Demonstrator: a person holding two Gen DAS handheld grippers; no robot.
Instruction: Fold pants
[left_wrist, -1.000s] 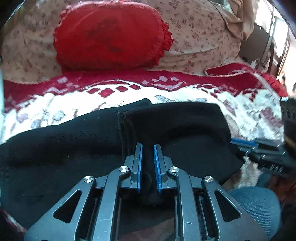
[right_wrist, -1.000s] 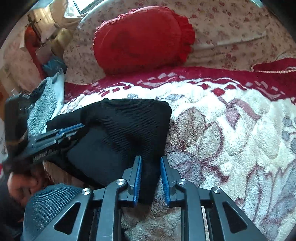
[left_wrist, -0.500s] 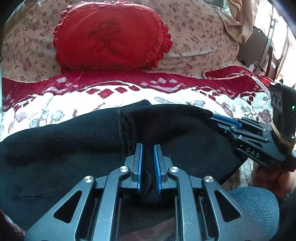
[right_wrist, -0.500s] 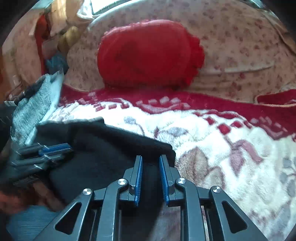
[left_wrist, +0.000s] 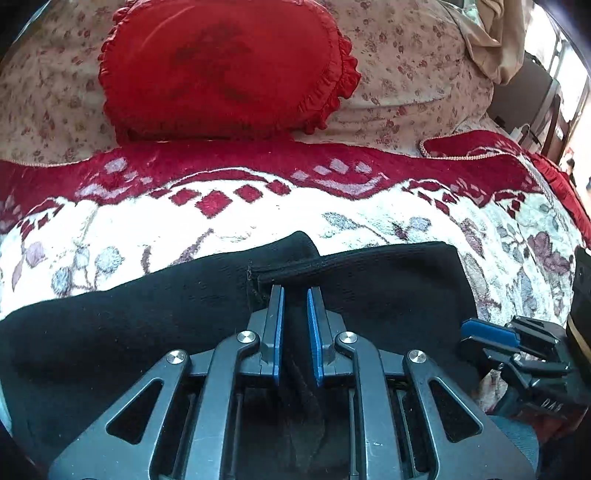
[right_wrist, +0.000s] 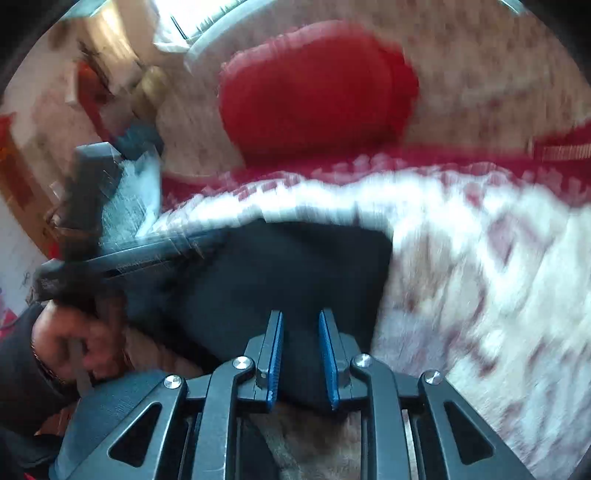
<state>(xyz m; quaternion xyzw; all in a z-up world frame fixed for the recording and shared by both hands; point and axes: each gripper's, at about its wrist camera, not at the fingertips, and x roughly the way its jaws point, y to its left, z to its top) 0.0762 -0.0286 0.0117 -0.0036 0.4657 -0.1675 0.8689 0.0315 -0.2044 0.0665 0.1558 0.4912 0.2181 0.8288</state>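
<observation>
Black pants (left_wrist: 147, 325) lie folded across a white and red floral blanket (left_wrist: 221, 214). My left gripper (left_wrist: 294, 295) is shut on a bunched fold of the black fabric near its middle seam. In the blurred right wrist view the same pants (right_wrist: 280, 273) spread out ahead, and my right gripper (right_wrist: 301, 317) is shut on their near right edge. The right gripper (left_wrist: 517, 350) also shows at the right edge of the left wrist view, and the left gripper (right_wrist: 129, 258) with a hand (right_wrist: 62, 347) shows at the left of the right wrist view.
A red frilled cushion (left_wrist: 225, 66) leans on a floral backrest (left_wrist: 406, 74) behind the blanket. A grey towel (right_wrist: 125, 206) and clutter sit at the far left. A blue-clad knee (right_wrist: 107, 402) is at the near edge.
Both grippers keep hold of the pants. The left view has shifted so the fabric's top edge sits lower; the right gripper has swung sideways, blurring its view, and the fold lies flatter.
</observation>
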